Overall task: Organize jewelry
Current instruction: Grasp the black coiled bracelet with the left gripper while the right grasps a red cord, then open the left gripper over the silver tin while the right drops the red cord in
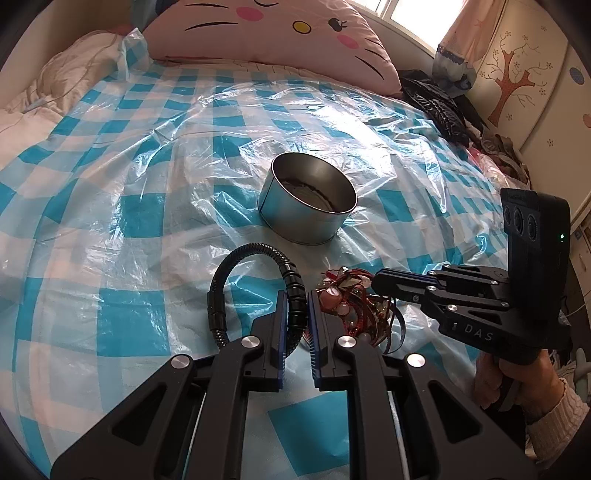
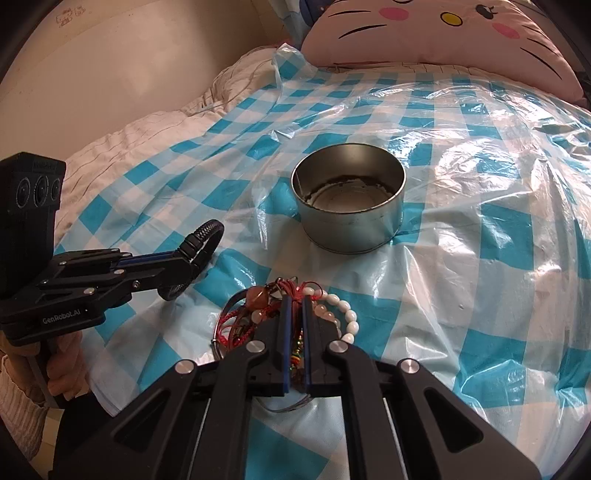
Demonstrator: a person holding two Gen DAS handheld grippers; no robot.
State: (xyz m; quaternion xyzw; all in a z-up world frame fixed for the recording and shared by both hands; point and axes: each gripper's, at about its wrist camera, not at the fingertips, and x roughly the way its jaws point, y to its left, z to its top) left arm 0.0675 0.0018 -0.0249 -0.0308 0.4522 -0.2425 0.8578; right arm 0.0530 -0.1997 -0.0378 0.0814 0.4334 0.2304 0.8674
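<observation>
A round metal tin point(image 1: 308, 201) stands open on the blue-checked plastic sheet; it also shows in the right wrist view point(image 2: 349, 205). My left gripper point(image 1: 297, 297) is shut on a black braided bracelet point(image 1: 255, 251), whose loop arches up and left. It shows from the side in the right wrist view point(image 2: 195, 260) with the black bracelet point(image 2: 205, 236). A tangle of red cord and bead jewelry point(image 1: 349, 302) lies just right of it. My right gripper point(image 2: 294, 301) is shut on the red cord point(image 2: 293, 291) of that pile, beside a white bead bracelet point(image 2: 341, 312). It shows in the left wrist view point(image 1: 376, 284).
A pink cat-face pillow point(image 1: 273, 29) lies at the head of the bed. Rumpled beige bedding point(image 2: 147, 140) lies on the left side. Dark clothes point(image 1: 443, 107) are heaped at the right edge by a cupboard point(image 1: 517, 81). The plastic sheet point(image 2: 498, 240) is wrinkled around the tin.
</observation>
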